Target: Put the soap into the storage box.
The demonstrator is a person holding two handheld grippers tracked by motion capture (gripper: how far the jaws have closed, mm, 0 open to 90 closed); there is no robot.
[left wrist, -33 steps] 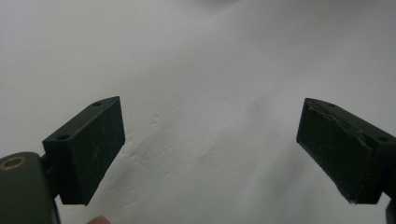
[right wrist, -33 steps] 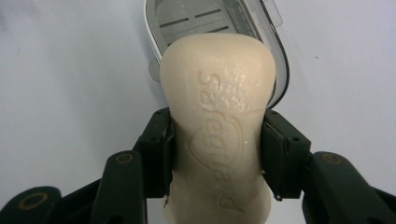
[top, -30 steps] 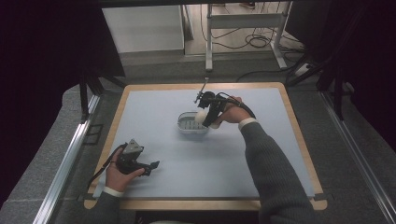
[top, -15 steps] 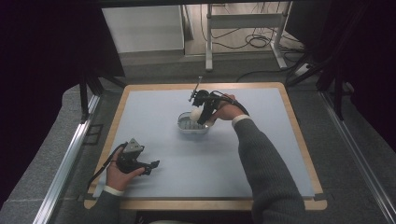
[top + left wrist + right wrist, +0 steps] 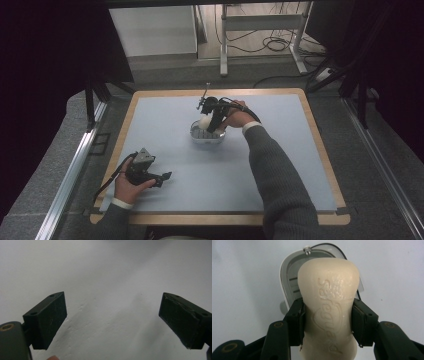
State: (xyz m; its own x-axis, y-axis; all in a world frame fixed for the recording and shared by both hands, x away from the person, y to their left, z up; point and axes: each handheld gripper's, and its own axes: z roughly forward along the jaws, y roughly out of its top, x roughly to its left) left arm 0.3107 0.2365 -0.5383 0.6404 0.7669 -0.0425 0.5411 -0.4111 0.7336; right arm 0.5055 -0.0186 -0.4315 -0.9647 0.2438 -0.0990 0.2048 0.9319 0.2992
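A cream-coloured soap bar with raised lettering pressed into its face sits between the matte black jaws of the right gripper, above a pale grey soap dish with darker ribbed slots. At seven o'clock on the light blue mat, the black left gripper carries a grey plate. A tan wooden border frames the mat; the person's sleeve is dark grey, with a white cuff at the left wrist.

Grey floor, white panel, metal stand, loose cables.
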